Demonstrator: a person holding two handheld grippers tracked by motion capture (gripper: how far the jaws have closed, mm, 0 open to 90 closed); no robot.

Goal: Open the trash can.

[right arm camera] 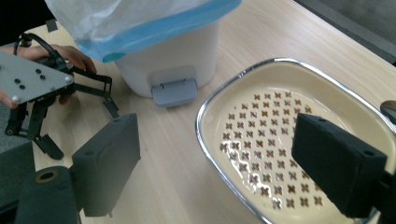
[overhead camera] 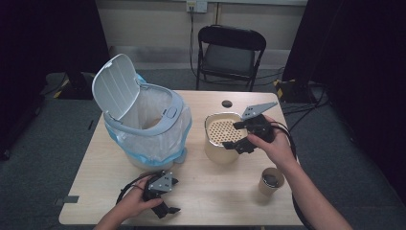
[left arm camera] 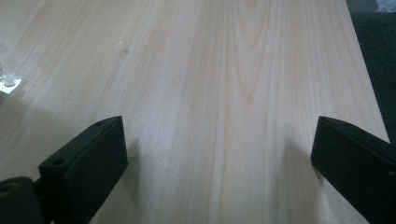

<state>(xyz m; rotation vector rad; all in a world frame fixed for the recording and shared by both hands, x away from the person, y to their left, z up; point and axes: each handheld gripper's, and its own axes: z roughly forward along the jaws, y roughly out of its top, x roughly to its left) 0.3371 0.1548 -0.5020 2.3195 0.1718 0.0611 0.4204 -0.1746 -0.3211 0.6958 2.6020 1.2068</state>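
A white pedal bin [overhead camera: 143, 122] with its lid up and a blue-edged clear liner stands on the left half of the table. To its right is a cream pot [overhead camera: 210, 143] with a perforated insert. My right gripper [overhead camera: 233, 135] hovers open over the pot's right rim. In the right gripper view, one jaw is outside the chrome rim [right arm camera: 210, 107] and the other is over the insert; nothing is between them [right arm camera: 217, 140]. My left gripper [overhead camera: 173, 195] rests near the front edge, open over bare wood [left arm camera: 217, 135]. It also appears in the right gripper view [right arm camera: 81, 128], beside the bin [right arm camera: 173, 51].
A paper cup [overhead camera: 271, 181] with something dark inside stands at the front right, next to my right forearm. The bin's grey pedal [right arm camera: 175, 92] faces the pot. A black folding chair [overhead camera: 230, 48] stands behind the table [overhead camera: 215, 191]. A dark round cap [overhead camera: 227, 103] sits near the far edge.
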